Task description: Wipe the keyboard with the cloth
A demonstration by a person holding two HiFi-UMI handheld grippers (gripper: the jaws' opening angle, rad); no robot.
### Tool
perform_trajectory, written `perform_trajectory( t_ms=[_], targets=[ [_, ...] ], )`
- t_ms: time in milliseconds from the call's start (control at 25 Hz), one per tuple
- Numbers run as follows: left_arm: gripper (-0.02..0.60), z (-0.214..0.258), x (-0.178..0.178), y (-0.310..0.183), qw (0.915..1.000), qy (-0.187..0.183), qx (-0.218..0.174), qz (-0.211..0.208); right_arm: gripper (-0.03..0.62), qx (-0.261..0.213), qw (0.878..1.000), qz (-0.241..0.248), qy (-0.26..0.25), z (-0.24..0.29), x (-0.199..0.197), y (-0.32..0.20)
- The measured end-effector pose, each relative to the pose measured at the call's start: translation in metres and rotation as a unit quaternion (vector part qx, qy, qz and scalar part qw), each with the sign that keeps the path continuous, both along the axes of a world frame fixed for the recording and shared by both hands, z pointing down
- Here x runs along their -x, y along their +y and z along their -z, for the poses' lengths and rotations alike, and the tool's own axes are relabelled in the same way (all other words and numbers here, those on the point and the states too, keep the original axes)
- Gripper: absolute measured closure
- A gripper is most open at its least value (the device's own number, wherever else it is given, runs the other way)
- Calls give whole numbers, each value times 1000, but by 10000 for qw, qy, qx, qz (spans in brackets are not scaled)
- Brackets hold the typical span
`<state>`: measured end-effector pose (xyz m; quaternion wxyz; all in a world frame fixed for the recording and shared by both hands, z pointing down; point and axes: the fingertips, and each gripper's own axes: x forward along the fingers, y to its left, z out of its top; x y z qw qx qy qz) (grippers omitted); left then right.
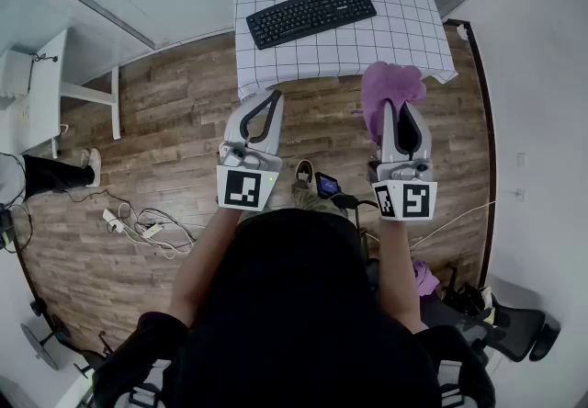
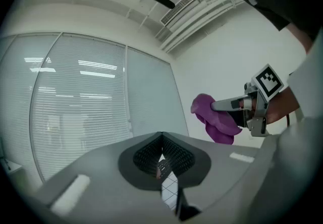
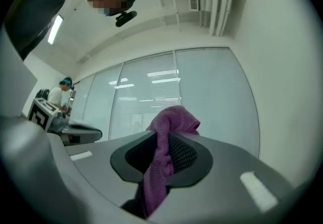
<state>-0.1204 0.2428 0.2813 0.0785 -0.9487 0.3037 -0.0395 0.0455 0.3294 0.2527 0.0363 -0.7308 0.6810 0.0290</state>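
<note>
We've got the fuzzy purple microfibre cloth [image 1: 390, 92] pinched in the right gripper [image 1: 402, 117] jaws. It's all bunched up, flopping past the tips, in mid-air just short of the white grid-covered bench [image 1: 404, 43]. The black plastic keyboard [image 1: 310, 15] lies on it, apart from the cloth. Left gripper [image 1: 271, 105] jaws are closed, nothing in them.
</note>
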Motion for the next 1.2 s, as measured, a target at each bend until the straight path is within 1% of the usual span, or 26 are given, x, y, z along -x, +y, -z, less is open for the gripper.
perform_trajectory(
  t_ms=[80, 160, 240, 360, 440, 560, 640, 760, 920, 1040, 1200],
  targets=[
    [583, -7, -9, -1, 9998, -57, 135, 119, 513, 32, 9996, 228, 150, 0, -10, -9],
    [583, -12, -17, -4, 9996, -125, 157, 189, 507, -4, 9995, 329, 24, -2, -23, -19],
    [583, -17, -21, -8, 9994, -193, 164, 253, 505, -14, 9994, 309, -167, -8, -37, -27],
    [583, -26, -20, -18, 9981, -292, 338, 430, 505, 18, 9990, 307, -330, -18, -51, -40],
    [583, -32, -22, -30, 9973, -345, 382, 519, 505, 45, 9987, 309, -412, -24, -59, -50],
    [583, -40, -32, -50, 9969, -424, 362, 556, 505, 118, 9983, 299, -485, -35, -73, -63],
    [583, -42, -43, -63, 9974, -397, 298, 520, 505, 213, 9981, 264, -508, -42, -85, -72],
    [583, -41, -57, -86, 9976, -318, 287, 535, 505, 327, 9981, 266, -458, -48, -100, -95],
    [583, -39, -79, -128, 9973, -234, 316, 620, 505, 418, 9979, 397, -284, -44, -120, -134],
    [583, -42, -90, -161, 9968, -244, 317, 696, 505, 506, 9977, 400, -214, -42, -138, -168],
    [583, -49, -99, -199, 9956, -262, 451, 778, 505, 665, 9968, 380, -224, -45, -159, -207]
  ],
)
